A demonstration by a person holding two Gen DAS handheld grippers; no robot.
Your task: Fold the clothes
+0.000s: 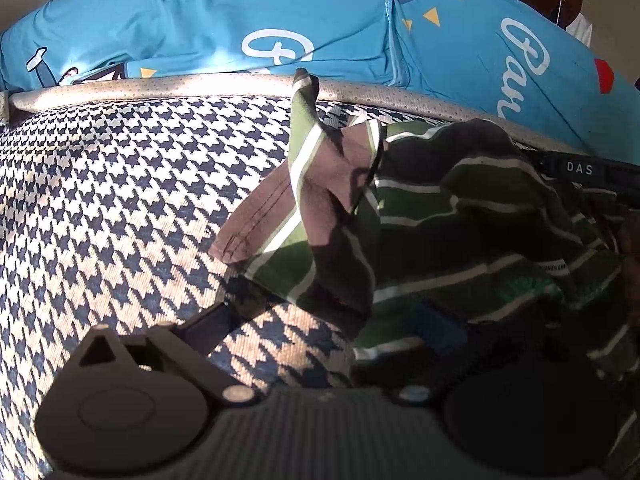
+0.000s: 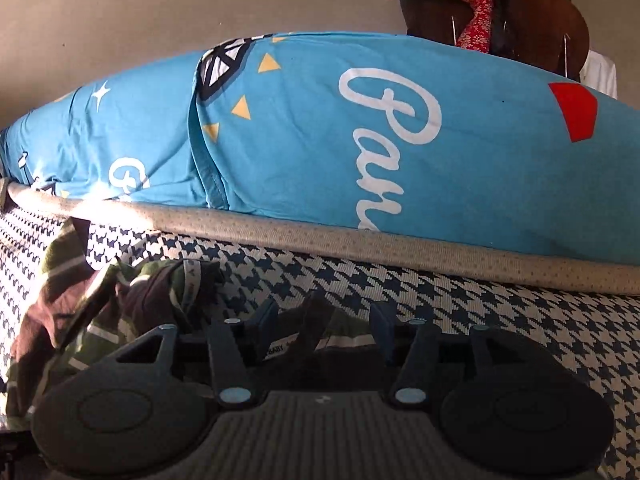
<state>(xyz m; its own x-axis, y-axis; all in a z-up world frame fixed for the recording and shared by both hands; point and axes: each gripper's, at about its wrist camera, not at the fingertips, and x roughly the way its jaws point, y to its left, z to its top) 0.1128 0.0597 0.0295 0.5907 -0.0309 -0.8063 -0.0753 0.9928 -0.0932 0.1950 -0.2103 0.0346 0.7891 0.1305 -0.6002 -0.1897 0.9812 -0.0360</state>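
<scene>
A crumpled green, brown and white striped garment (image 1: 420, 216) lies on the houndstooth bed cover (image 1: 120, 200), with one sleeve sticking up toward the far edge. My left gripper (image 1: 332, 320) is open at the garment's near edge. Its left finger (image 1: 212, 322) rests on bare cover, and the right finger's blue pad (image 1: 438, 334) is half buried in the cloth. In the right wrist view the same garment (image 2: 80, 300) sits at the left. My right gripper (image 2: 324, 318) is low on the bed, jaws partly apart, with a fold of the garment bunched between the blue pads (image 2: 266, 314).
A bright blue printed quilt (image 2: 360, 140) is piled along the far side behind a beige piped edge (image 2: 320, 236). A dark wooden chair (image 2: 540, 20) with red cloth (image 2: 476, 12) stands at the back right. Houndstooth cover (image 2: 540, 328) stretches to the right.
</scene>
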